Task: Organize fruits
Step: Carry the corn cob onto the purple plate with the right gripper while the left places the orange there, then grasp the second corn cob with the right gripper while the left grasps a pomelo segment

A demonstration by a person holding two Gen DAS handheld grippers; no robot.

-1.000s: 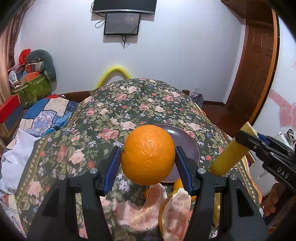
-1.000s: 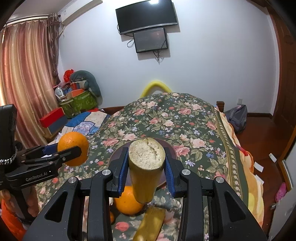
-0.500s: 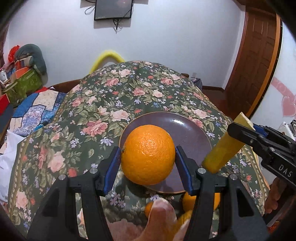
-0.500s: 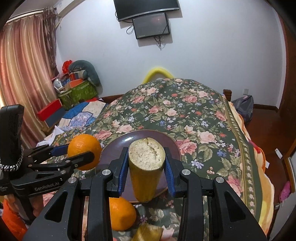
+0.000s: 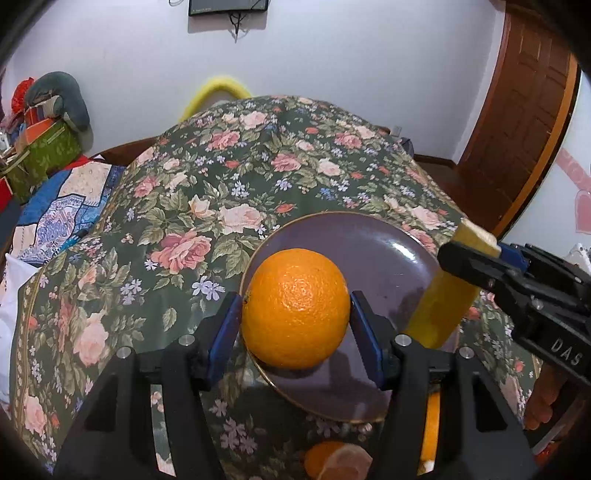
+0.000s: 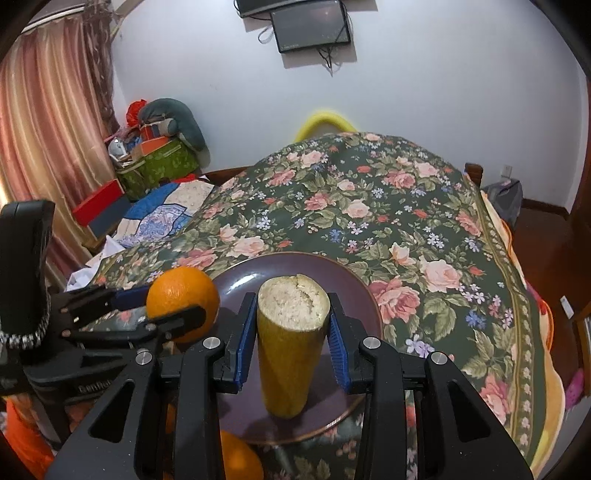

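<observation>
gripping a whole orange (image 5: 295, 308), the left gripper (image 5: 295, 332) holds it over the near rim of the purple plate (image 5: 388, 258) on the floral cloth (image 5: 221, 192). the right gripper (image 6: 291, 332) pinches a yellow banana piece (image 6: 290, 343) (cut end up) above that plate. another orange (image 6: 236, 458) lies below, beside the plate.

Plate (image 5: 373, 236) low and centre in both views, flat on the floral cloth (image 5: 207, 206). Over its near left part in the left wrist view, an orange (image 5: 295, 308) between the left gripper (image 5: 295, 325) pads. Right of that, a banana piece (image 5: 443, 299) angled up to the right gripper (image 5: 476, 258) at the right edge. At the bottom edge — another orange (image 6: 236, 458) before the plate. Upper left, piled boxes (image 6: 159, 158); top centre, wall screens (image 6: 310, 26).
</observation>
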